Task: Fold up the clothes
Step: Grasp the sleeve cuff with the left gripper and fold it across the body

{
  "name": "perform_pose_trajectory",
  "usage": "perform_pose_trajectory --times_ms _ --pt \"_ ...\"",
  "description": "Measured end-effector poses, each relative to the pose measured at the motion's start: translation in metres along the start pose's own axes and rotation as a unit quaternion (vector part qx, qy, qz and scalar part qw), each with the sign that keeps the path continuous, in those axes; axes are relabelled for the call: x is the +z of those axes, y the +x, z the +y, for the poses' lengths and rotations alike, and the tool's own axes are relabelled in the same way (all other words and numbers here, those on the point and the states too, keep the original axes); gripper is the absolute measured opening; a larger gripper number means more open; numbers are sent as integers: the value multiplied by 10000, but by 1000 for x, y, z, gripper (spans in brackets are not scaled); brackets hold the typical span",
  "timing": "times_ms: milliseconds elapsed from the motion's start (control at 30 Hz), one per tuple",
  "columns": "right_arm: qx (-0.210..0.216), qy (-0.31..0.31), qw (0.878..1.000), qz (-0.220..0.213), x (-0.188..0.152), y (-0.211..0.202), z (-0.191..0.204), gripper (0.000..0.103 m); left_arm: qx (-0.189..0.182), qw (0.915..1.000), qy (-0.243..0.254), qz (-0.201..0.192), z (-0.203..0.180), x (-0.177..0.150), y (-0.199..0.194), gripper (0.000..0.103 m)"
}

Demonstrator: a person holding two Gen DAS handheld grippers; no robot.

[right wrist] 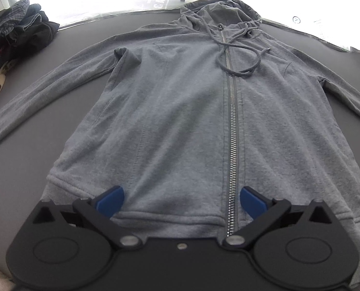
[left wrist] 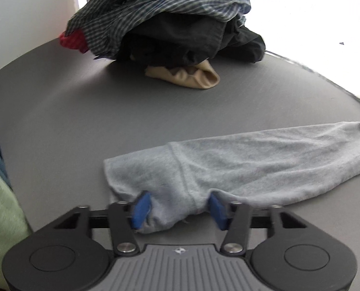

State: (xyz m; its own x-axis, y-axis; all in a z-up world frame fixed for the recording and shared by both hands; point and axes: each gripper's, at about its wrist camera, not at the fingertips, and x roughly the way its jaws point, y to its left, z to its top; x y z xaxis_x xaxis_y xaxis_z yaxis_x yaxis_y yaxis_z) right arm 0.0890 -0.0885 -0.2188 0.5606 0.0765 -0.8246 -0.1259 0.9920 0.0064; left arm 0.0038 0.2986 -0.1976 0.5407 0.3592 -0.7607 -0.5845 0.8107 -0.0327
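Note:
A grey zip hoodie [right wrist: 180,111] lies flat and face up on the grey table [right wrist: 34,169], hood at the far edge and both sleeves spread out to the sides. In the left wrist view its left sleeve [left wrist: 264,160] runs off to the right. The cuff end is bunched between the blue pads [left wrist: 141,207] of my left gripper [left wrist: 178,208], which is shut on it. My right gripper [right wrist: 181,201] hangs wide open over the hoodie's bottom hem. The zipper [right wrist: 232,145] runs just inside its right finger, and nothing is pinched.
A pile of striped and dark clothes [left wrist: 170,19] sits at the far side of the table, with a beige garment [left wrist: 187,76] poking out underneath; it also shows at the left [right wrist: 17,31]. A green cloth [left wrist: 0,206] hangs at the left edge.

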Motion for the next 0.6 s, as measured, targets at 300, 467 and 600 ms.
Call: perform_pose_trajectory --times_ms 300,467,600 --pt "128 29 9999 19 0 -3 -5 103 -468 9986 -22 -251 -25 27 -8 15" --pt "330 225 9992 -44 2 -15 -22 103 -1267 9889 279 -718 -81 56 -30 14" --pt "343 192 9989 -260 4 -31 -35 102 -2234 9632 983 -1127 -166 76 -63 14"
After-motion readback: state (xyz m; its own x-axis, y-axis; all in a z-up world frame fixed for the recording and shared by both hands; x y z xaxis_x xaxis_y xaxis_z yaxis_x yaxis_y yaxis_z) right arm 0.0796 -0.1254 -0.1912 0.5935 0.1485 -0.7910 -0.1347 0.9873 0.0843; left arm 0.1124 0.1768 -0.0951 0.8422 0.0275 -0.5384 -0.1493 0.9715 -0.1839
